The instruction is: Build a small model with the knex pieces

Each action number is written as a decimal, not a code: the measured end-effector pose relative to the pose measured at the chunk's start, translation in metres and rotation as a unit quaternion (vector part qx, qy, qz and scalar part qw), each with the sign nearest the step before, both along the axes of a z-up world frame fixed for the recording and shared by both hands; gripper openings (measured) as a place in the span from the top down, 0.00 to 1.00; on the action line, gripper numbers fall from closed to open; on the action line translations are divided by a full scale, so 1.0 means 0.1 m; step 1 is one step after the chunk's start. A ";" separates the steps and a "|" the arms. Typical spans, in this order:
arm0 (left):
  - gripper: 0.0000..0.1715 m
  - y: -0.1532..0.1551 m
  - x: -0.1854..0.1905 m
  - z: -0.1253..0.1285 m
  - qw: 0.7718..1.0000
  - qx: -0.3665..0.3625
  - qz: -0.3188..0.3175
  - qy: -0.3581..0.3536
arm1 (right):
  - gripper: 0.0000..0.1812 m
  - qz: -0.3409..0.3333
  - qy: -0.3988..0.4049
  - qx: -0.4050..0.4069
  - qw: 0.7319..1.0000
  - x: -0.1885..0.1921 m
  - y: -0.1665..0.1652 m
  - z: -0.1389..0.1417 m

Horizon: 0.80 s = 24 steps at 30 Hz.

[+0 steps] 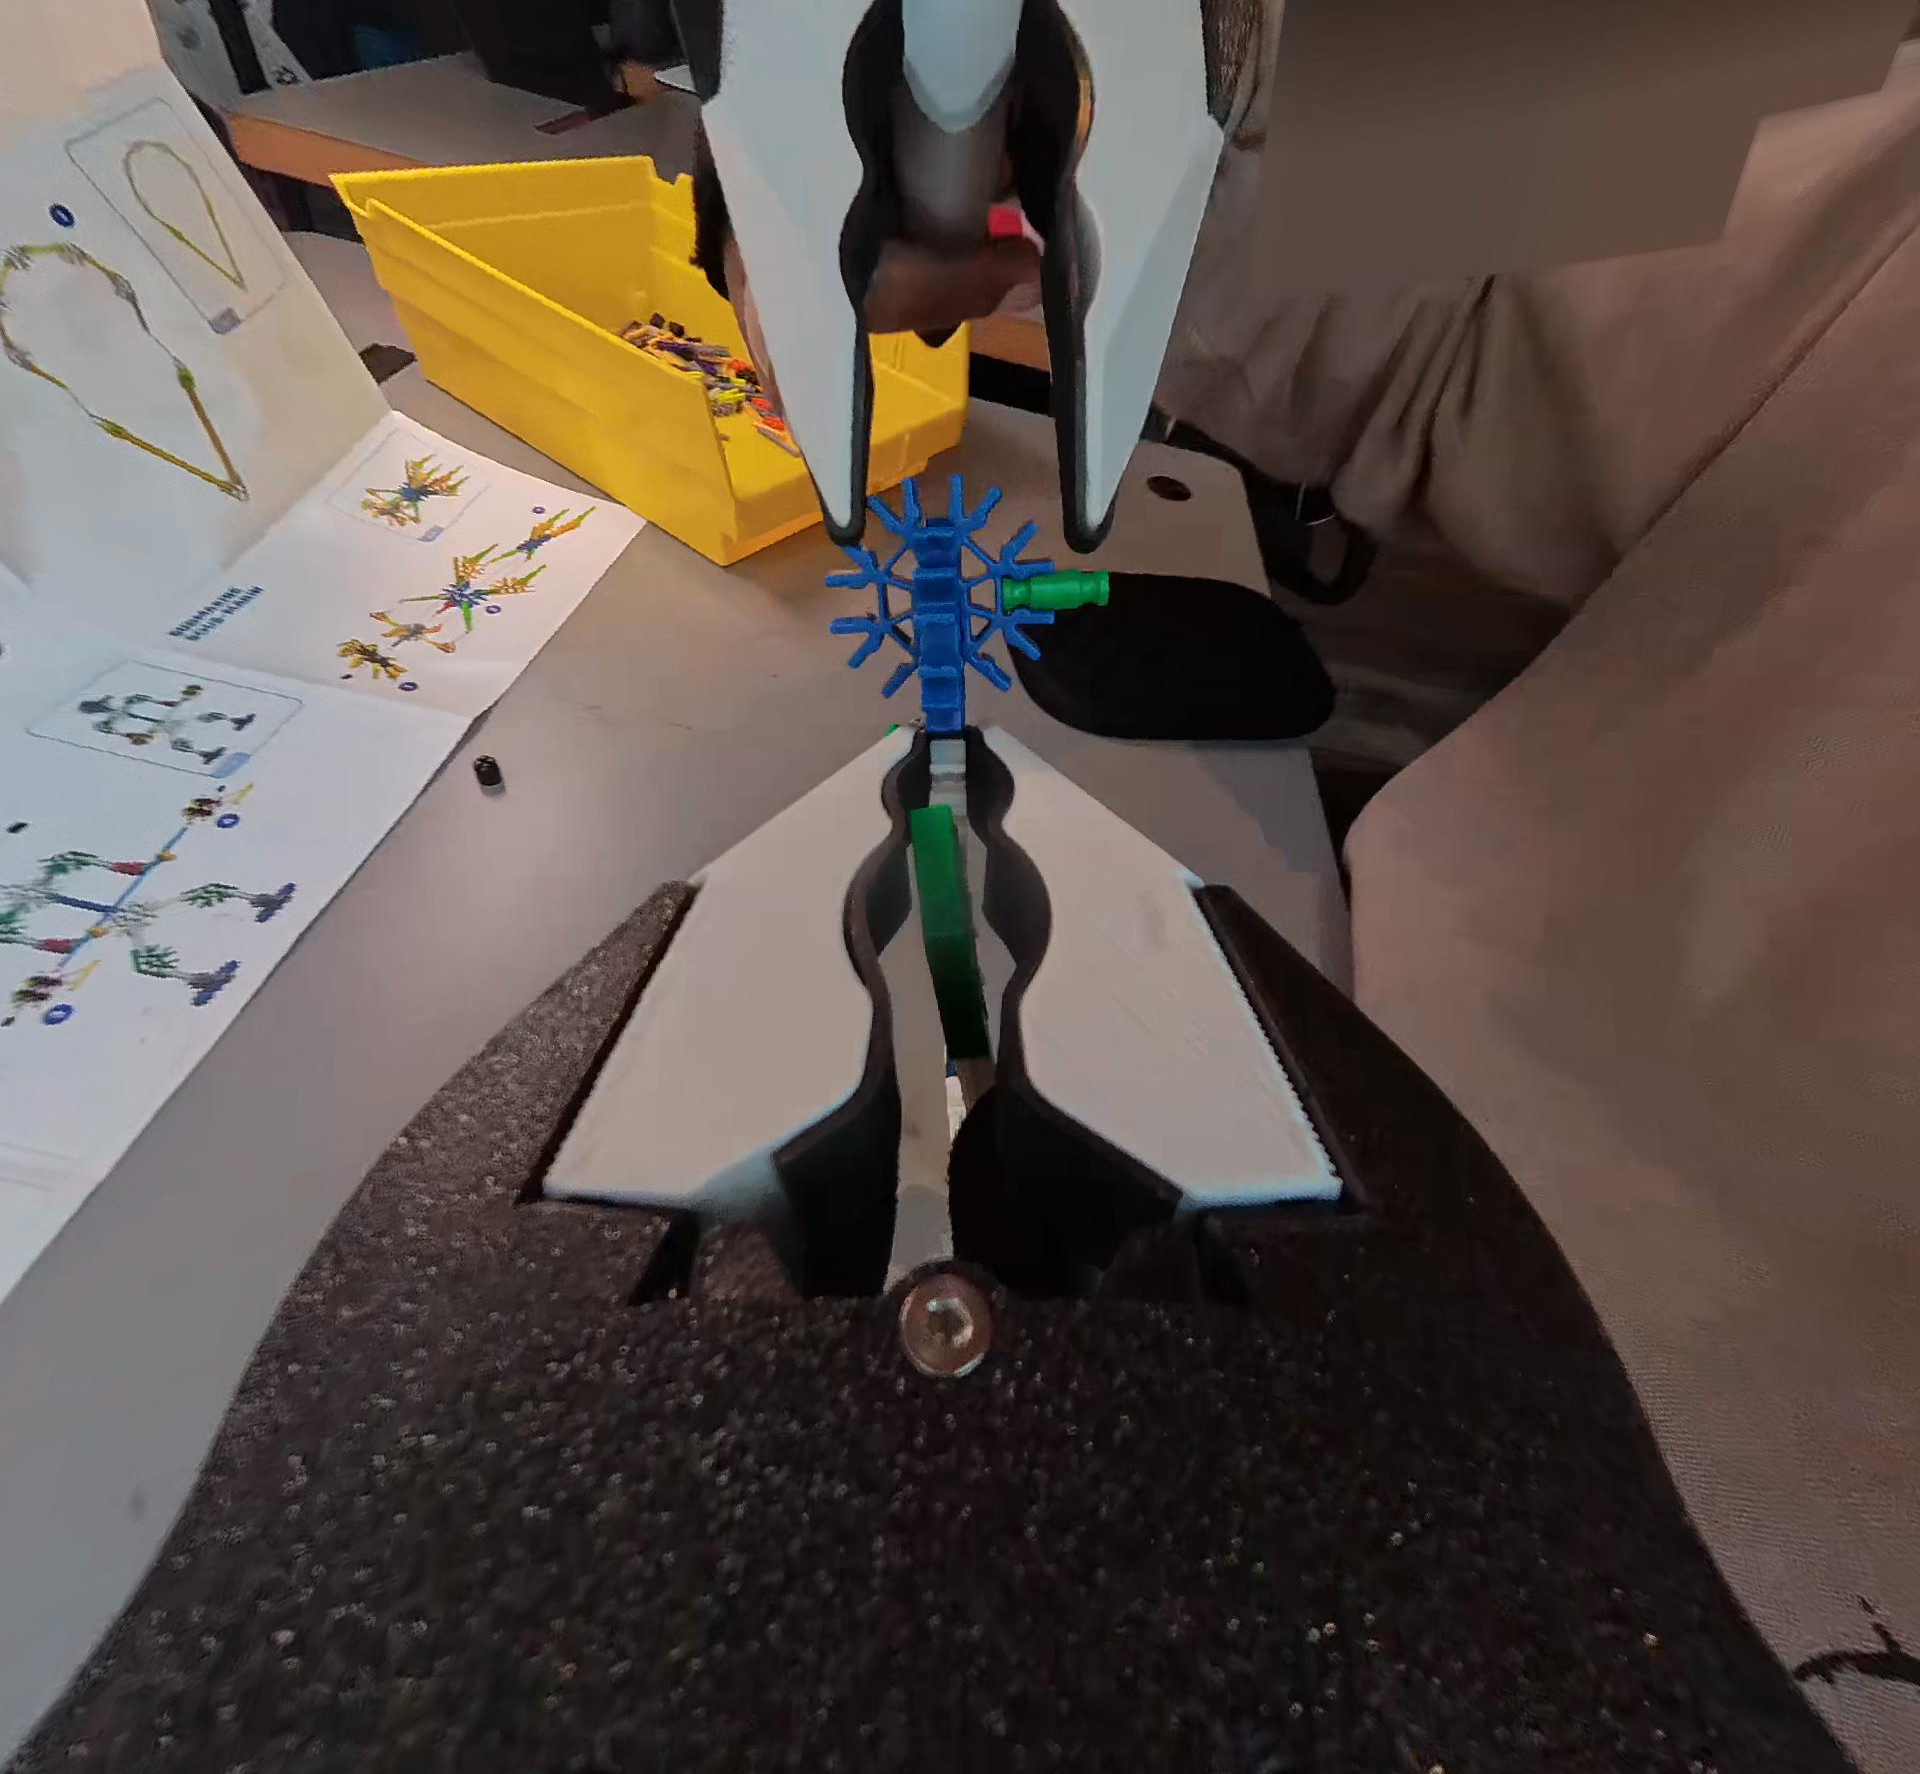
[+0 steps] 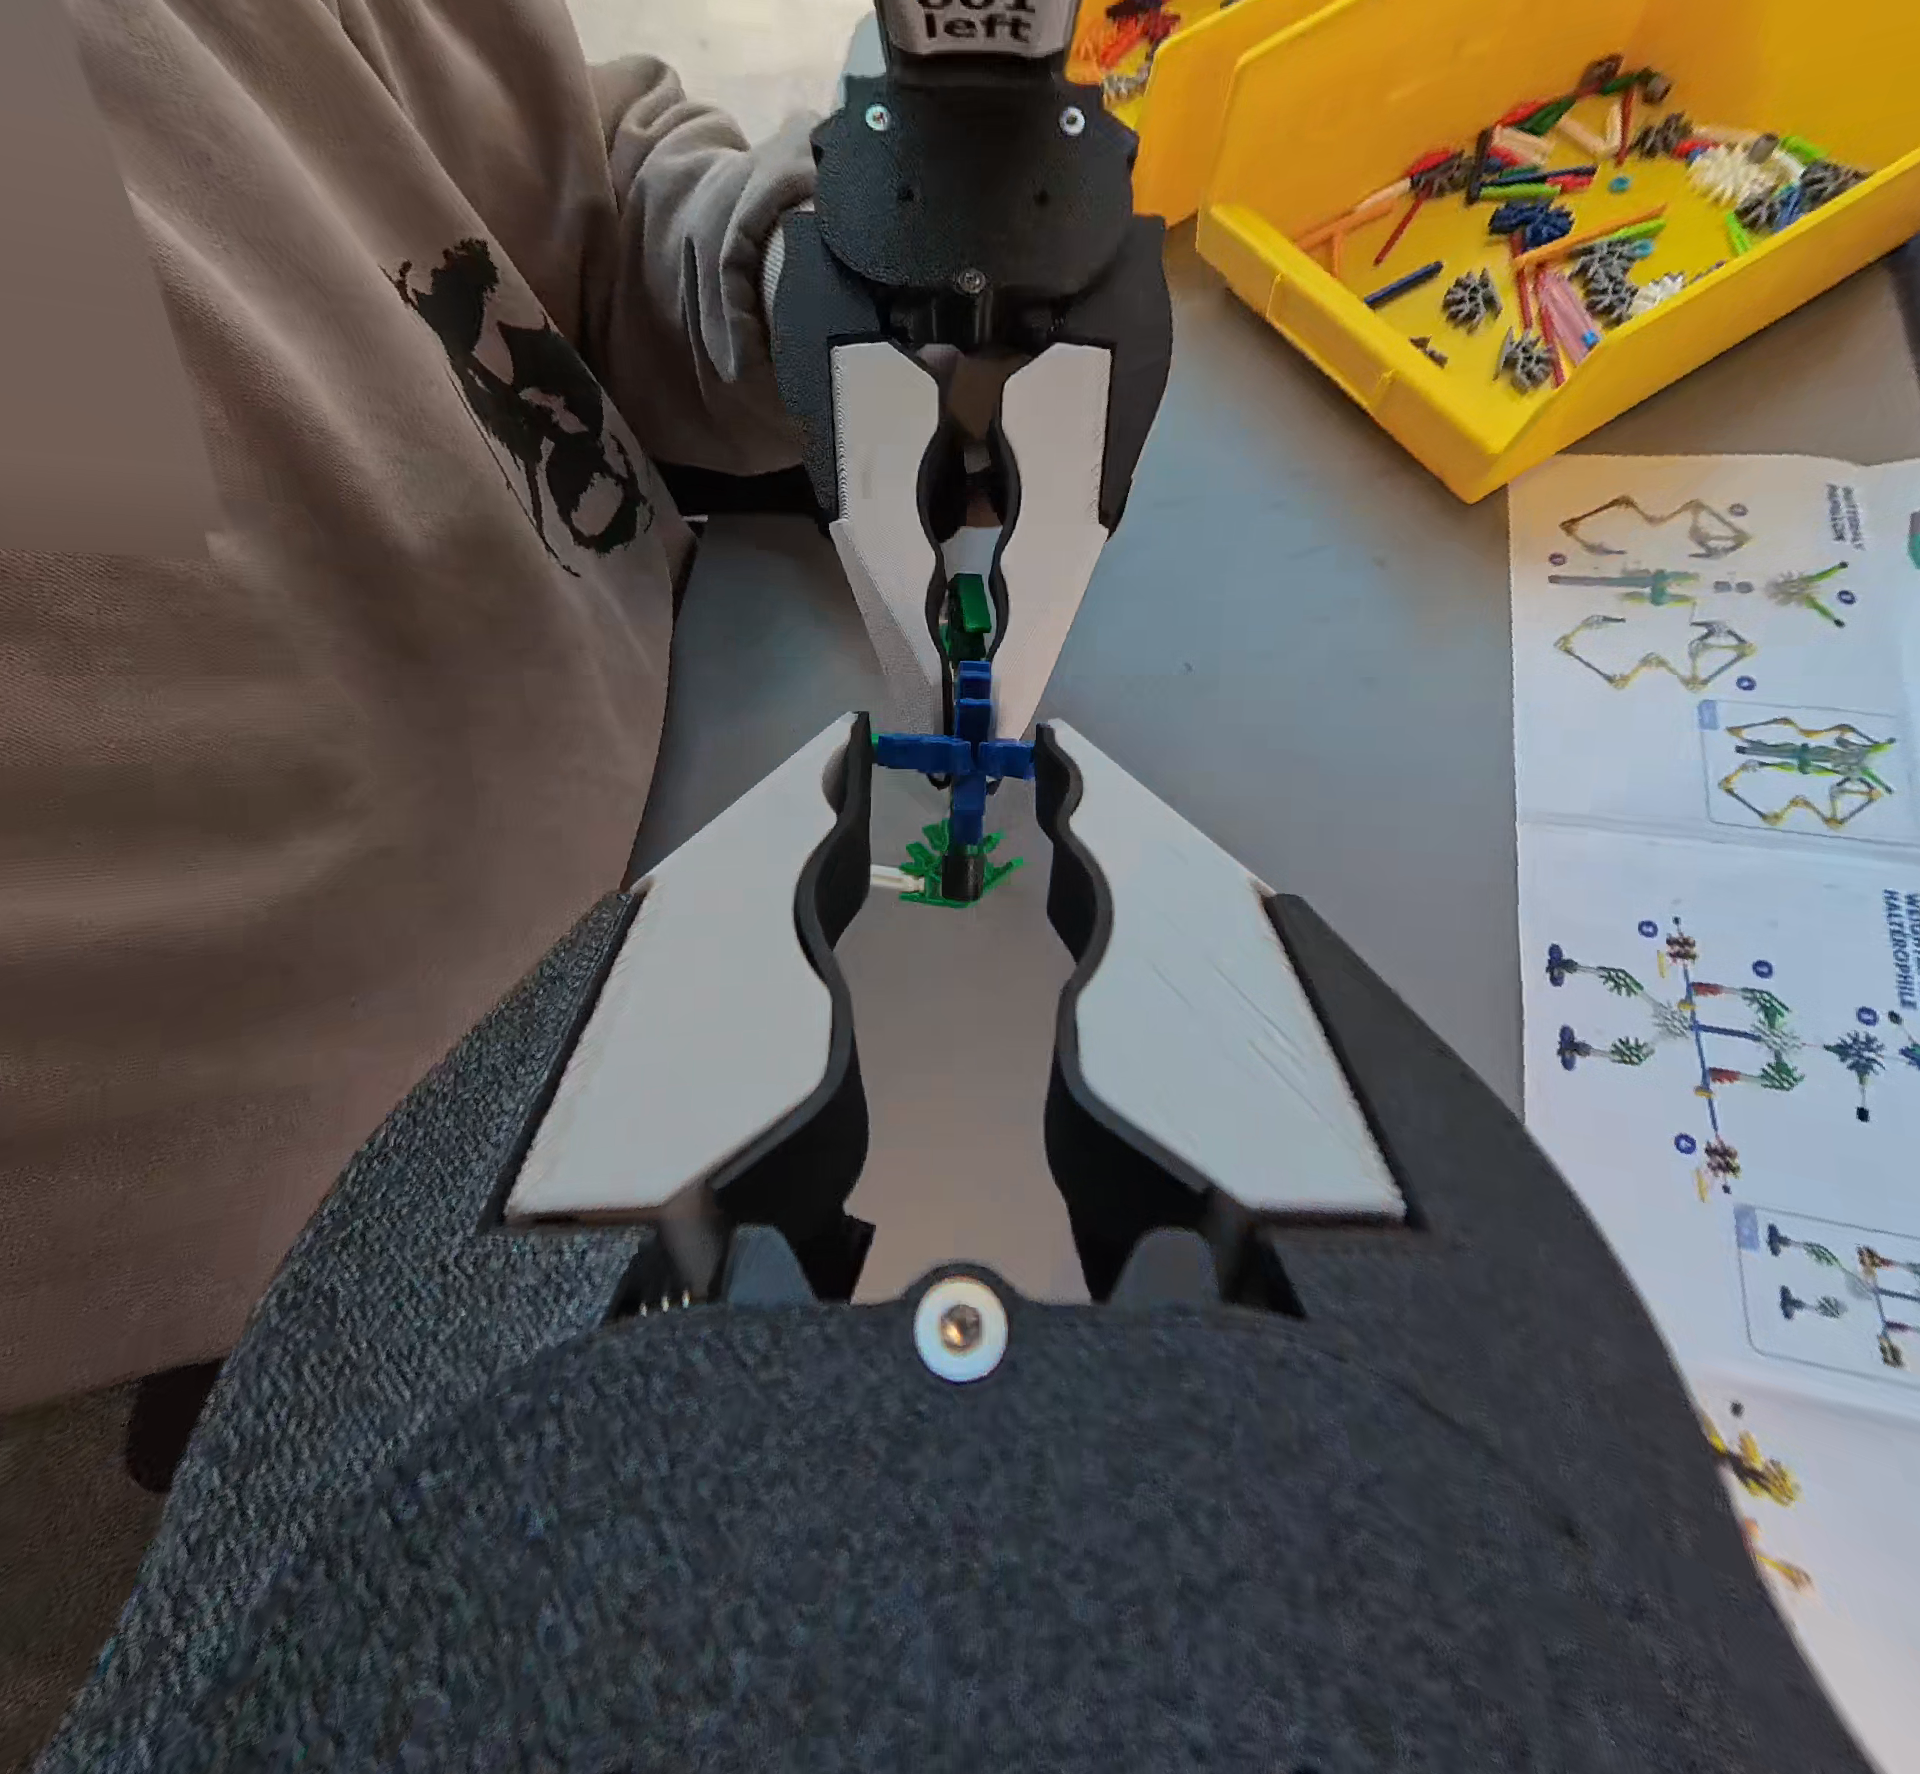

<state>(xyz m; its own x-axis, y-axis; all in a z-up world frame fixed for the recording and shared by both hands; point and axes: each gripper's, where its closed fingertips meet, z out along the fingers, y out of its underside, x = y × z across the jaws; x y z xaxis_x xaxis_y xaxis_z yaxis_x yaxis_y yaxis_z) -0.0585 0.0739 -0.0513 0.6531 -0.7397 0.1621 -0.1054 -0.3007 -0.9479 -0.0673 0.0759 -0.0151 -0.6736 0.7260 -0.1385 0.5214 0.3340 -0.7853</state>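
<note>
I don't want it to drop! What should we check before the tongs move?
1. Left tongs shut on the blue piece: ok.
2. Right tongs open: ok.
3. Blue piece between the right tongs' tips: ok.
4. Right tongs clear of the blue spokes: cannot tell.
5. Green rod plugged into the blue piece: ok.

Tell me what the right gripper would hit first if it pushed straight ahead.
The right gripper stands open around the blue snowflake connector, so that piece comes first, with the left gripper shut on the assembly right behind it. Depth is hard to judge.
</note>
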 end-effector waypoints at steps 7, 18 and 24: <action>0.98 -0.04 0.01 0.13 0.989 0.080 0.040 0.117 | 0.90 -0.025 -0.044 0.152 0.987 0.06 0.00 0.17; 0.98 -0.22 0.10 0.25 0.970 0.152 0.038 0.184 | 0.92 0.000 -0.047 0.188 0.981 0.27 -0.29 0.24; 0.98 -0.25 0.14 0.35 0.967 0.168 0.033 0.189 | 0.92 0.003 -0.040 0.202 0.979 0.32 -0.33 0.33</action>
<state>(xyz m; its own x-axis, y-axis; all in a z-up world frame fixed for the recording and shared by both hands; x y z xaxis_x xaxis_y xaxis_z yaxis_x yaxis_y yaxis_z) -0.0443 0.0490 -0.0161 0.6660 -0.6639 -0.3401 -0.4547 0.0002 -0.8907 -0.0355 0.0427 0.0178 -0.6771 0.7281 0.1066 0.5728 0.6124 -0.5448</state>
